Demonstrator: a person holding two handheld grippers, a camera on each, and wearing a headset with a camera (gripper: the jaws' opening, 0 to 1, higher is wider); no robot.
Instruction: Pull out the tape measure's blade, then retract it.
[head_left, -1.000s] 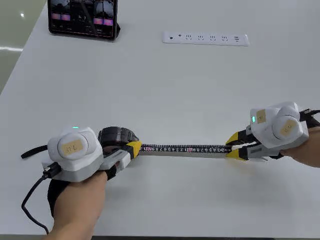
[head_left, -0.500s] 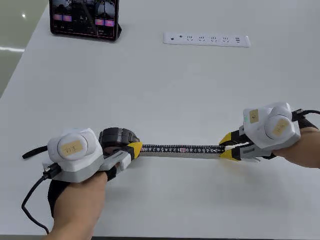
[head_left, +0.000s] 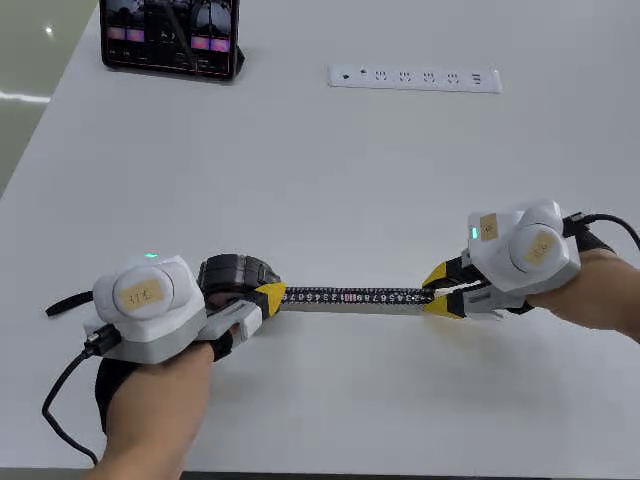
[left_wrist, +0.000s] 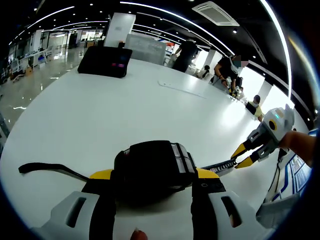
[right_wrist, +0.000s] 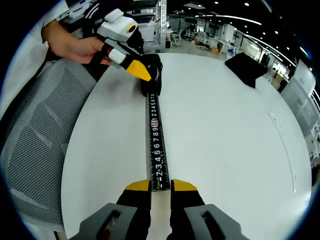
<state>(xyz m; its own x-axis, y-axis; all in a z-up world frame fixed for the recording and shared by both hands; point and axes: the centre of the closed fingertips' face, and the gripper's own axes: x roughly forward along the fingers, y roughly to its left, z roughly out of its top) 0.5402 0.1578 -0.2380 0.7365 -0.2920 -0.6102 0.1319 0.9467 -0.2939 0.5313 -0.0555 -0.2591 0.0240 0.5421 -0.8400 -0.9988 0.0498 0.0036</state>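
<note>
Near the front edge of the white table (head_left: 320, 160), the tape measure case (head_left: 235, 275) sits on the surface, clamped between the jaws of the left tool (head_left: 255, 300). In the left gripper view the left tool (left_wrist: 155, 175) has its yellow tips against both flanks of the black case (left_wrist: 152, 165). A black strap (head_left: 70, 303) trails from the case toward the person's left.

Blade (head_left: 350, 297): drawn out from the case mouth and pointing to the person's right. Its long axis runs across the table, roughly parallel to the front edge, with the numbered face up. It lies low over the table; contact with the surface cannot be confirmed. The right tool (head_left: 437, 292) is closed narrow on the blade's free end. In the right gripper view the right tool (right_wrist: 161, 186) pinches that end, and the blade (right_wrist: 155, 145) runs straight away to the case (right_wrist: 151, 70).

Surface: plain, white and level. A power strip (head_left: 415, 77) lies at the far side, and a dark tablet (head_left: 170, 35) stands at the far left. Both are well apart from the work. A grey mesh chair (right_wrist: 35, 145) stands beside the table edge in the right gripper view. A large lit hall with people lies beyond the table.

Clearance: broad bare table lies between the blade and the power strip. The front edge is close behind both hands.
</note>
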